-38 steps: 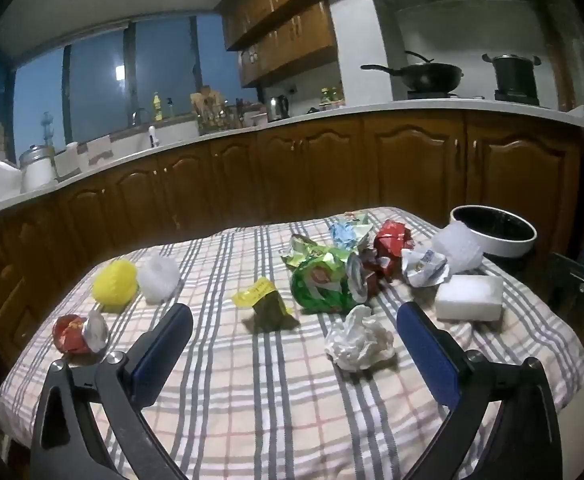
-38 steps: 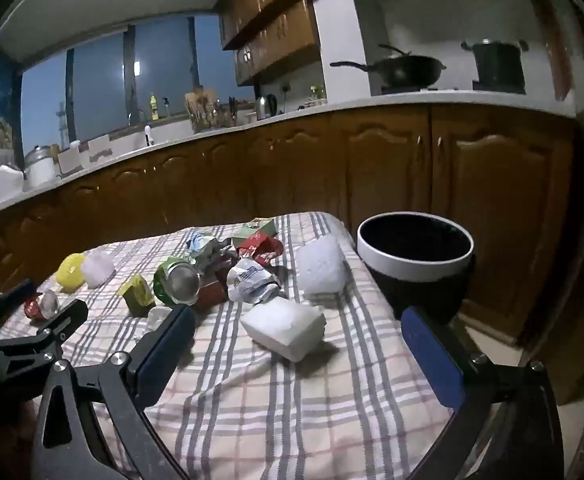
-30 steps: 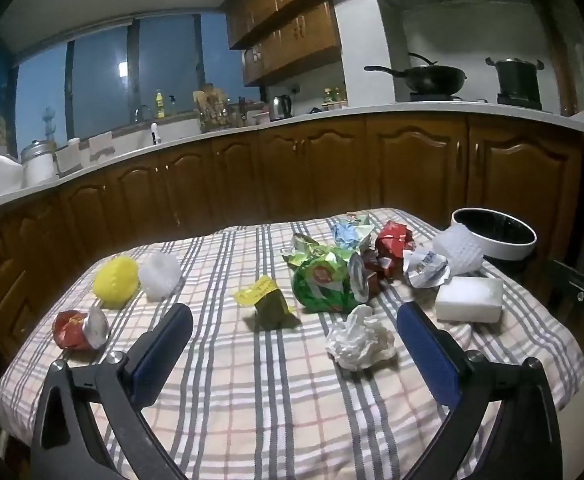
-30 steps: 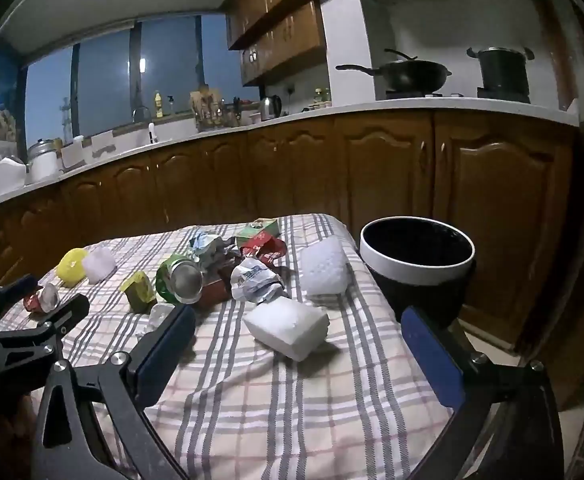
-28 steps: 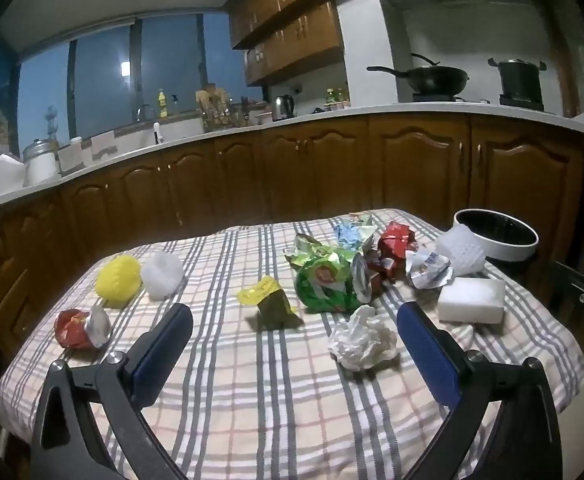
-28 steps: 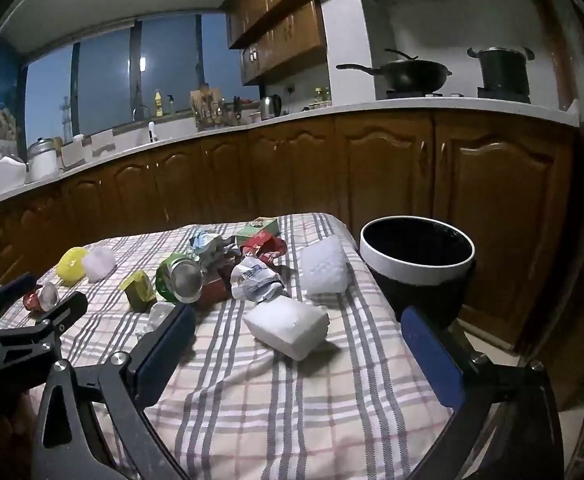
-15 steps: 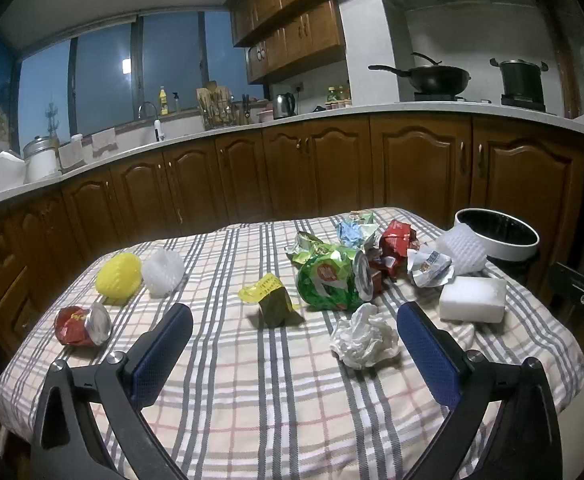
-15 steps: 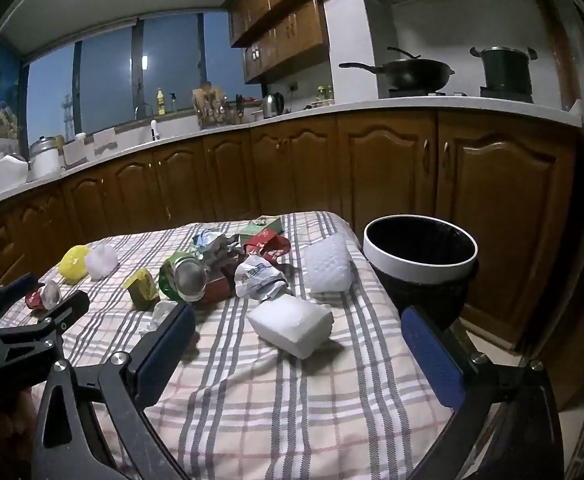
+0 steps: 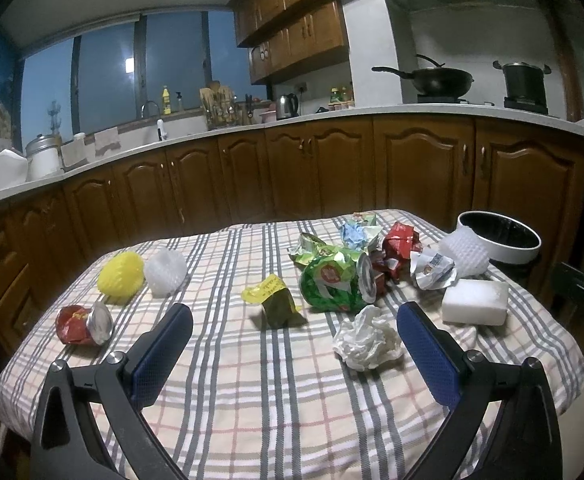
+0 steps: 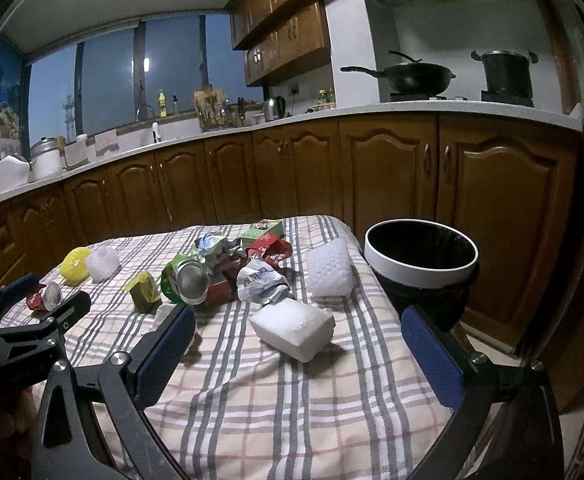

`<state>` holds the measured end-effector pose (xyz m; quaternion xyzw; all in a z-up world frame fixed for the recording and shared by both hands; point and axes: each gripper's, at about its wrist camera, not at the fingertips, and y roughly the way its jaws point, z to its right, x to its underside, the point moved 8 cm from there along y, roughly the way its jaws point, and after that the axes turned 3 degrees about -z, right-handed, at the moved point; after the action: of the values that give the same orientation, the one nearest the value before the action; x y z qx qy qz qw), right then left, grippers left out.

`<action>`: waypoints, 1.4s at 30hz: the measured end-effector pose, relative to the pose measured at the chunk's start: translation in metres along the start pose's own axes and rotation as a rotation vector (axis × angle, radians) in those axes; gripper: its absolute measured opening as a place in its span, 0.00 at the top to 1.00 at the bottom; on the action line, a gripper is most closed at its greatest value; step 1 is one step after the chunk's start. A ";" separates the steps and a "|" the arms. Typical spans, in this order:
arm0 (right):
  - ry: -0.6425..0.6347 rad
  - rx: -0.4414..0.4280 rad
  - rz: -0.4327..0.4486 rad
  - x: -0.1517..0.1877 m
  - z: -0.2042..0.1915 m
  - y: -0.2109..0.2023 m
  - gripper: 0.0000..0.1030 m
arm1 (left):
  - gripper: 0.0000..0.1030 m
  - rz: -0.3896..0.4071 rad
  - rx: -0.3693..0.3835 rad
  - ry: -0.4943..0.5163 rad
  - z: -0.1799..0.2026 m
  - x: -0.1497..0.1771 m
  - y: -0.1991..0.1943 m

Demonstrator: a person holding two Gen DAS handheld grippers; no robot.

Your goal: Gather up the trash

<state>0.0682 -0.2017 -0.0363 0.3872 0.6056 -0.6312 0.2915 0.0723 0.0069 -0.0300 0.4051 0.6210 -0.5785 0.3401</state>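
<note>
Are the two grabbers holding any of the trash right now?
No. The left gripper and the right gripper are both open with nothing between their fingers. The crumpled paper and the white foam block lie on the table.

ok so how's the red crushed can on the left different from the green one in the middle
The red can looks smaller than the green can. The red can lies alone near the table's left edge, apart from other trash; the green can sits against the central pile of wrappers. The red can's silver end faces right and toward the camera; the green can's end faces right, toward the pile. Both are crumpled, lying on their sides on the checked tablecloth.
</note>
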 end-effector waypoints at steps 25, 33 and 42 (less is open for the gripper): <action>-0.001 -0.040 -0.036 0.005 -0.003 0.007 0.00 | 0.01 -0.014 0.009 0.001 -0.002 0.003 0.006; 0.018 -0.067 -0.072 0.008 0.003 0.017 0.01 | 0.01 -0.046 0.015 -0.001 -0.002 0.006 0.017; 0.028 -0.103 -0.126 0.012 0.006 0.033 0.04 | 0.01 -0.104 0.041 0.005 0.004 0.008 0.034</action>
<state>0.0883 -0.2094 -0.0642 0.3417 0.6643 -0.6108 0.2623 0.0991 0.0044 -0.0527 0.3807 0.6300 -0.6070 0.2996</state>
